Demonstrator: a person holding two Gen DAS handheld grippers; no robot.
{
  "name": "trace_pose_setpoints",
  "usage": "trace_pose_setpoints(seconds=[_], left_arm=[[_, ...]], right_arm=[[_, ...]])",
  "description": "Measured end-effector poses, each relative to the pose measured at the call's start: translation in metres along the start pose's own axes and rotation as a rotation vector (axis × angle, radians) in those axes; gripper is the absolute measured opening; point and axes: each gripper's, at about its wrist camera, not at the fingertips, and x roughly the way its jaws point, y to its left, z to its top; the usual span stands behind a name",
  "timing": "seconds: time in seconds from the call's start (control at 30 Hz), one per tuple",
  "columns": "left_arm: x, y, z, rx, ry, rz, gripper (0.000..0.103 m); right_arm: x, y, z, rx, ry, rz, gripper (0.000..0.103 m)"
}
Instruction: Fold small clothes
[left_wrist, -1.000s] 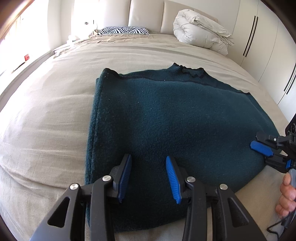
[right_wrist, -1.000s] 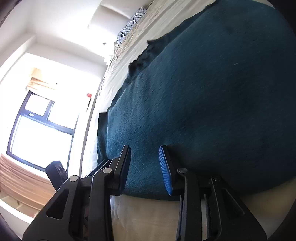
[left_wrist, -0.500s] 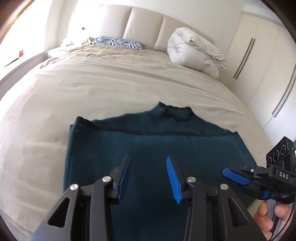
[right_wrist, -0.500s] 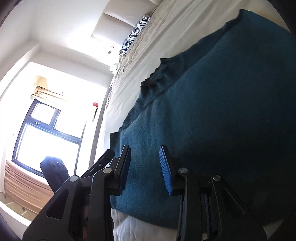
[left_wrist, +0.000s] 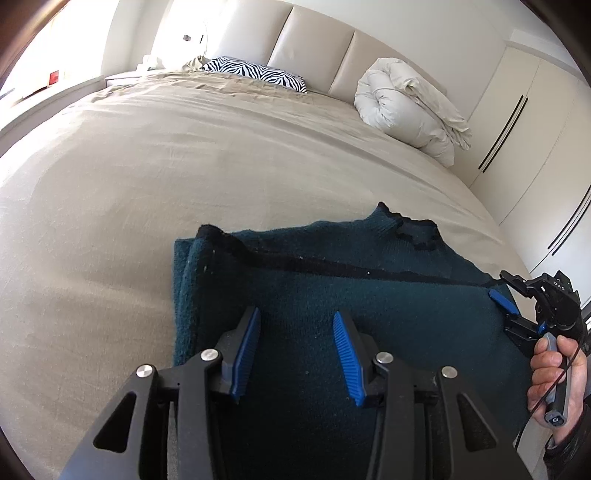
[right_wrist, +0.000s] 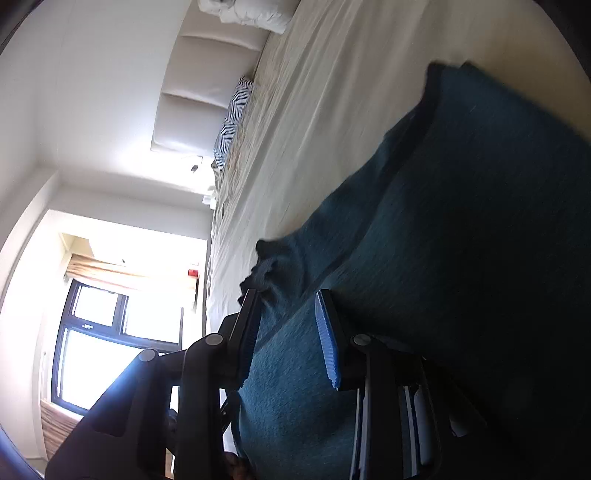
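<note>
1 teal sweater (left_wrist: 332, 295), 2 pillows, 2 grippers on 1 bed (left_wrist: 147, 166).

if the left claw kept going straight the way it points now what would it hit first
Most likely the dark teal knitted sweater lying on the beige bed sheet. The left claw angles down over it with open jaws and nothing between them, though the exact contact spot is hard to judge.

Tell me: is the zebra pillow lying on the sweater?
No, the zebra pillow sits by the headboard, far from the sweater.
</note>
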Motion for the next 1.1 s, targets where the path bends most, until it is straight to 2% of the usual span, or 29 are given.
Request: trace_pose_setpoints(seconds=[0.07,0.17,0.23,0.33,0.37,0.43,0.47,0.5,0.57,0.63,0.7,0.8,0.87,1.0,1.1], left_arm=[[0.001,0.001,-0.001,-0.003,-0.005,-0.008,0.045],[-0.002,0.005,-0.005,-0.015,-0.012,-0.025,0.044],[-0.002,0.005,-0.005,-0.02,-0.012,-0.032,0.044],[-0.003,0.006,-0.004,-0.027,-0.007,-0.03,0.044],[-0.006,0.002,-0.004,-0.023,-0.002,-0.012,0.044],[-0.018,-0.01,-0.005,-0.013,0.006,0.036,0.044],[-0.028,-0.02,-0.008,-0.016,0.004,0.012,0.044],[-0.041,-0.031,-0.014,-0.027,-0.005,-0.047,0.044],[-0.065,-0.059,-0.032,-0.015,-0.024,-0.12,0.046],[-0.074,-0.081,-0.052,0.016,-0.008,-0.142,0.054],[-0.063,-0.092,-0.069,0.042,0.054,-0.129,0.056],[-0.045,-0.08,-0.082,-0.001,0.118,-0.111,0.052],[-0.044,-0.072,-0.081,-0.024,0.12,-0.12,0.043],[-0.044,-0.065,-0.081,-0.022,0.126,-0.132,0.039],[-0.047,-0.063,-0.083,-0.012,0.123,-0.128,0.038]], right_arm=[[-0.02,-0.014,0.018,0.033,-0.06,-0.005,0.027],[-0.06,-0.028,0.038,0.06,-0.193,-0.115,0.03],[-0.083,-0.034,0.041,0.093,-0.233,-0.093,0.03],[-0.104,-0.018,0.025,0.033,-0.248,-0.061,0.033],[-0.103,-0.008,0.012,0.012,-0.224,-0.018,0.033],[-0.087,0.014,-0.024,-0.047,-0.105,0.048,0.033],[-0.073,0.025,-0.047,-0.087,-0.034,0.063,0.033],[-0.058,0.033,-0.071,-0.112,0.013,0.072,0.033],[-0.033,0.038,-0.11,-0.12,0.126,0.083,0.034],[-0.011,0.031,-0.141,-0.087,0.206,0.099,0.034],[0.001,0.021,-0.155,-0.07,0.244,0.061,0.032],[-0.006,0.013,-0.144,-0.054,0.221,0.07,0.032],[-0.03,0.001,-0.128,-0.04,0.162,0.054,0.031],[-0.084,-0.043,-0.088,0.096,0.013,0.079,0.031],[-0.124,-0.064,-0.069,0.145,-0.104,0.063,0.031]])
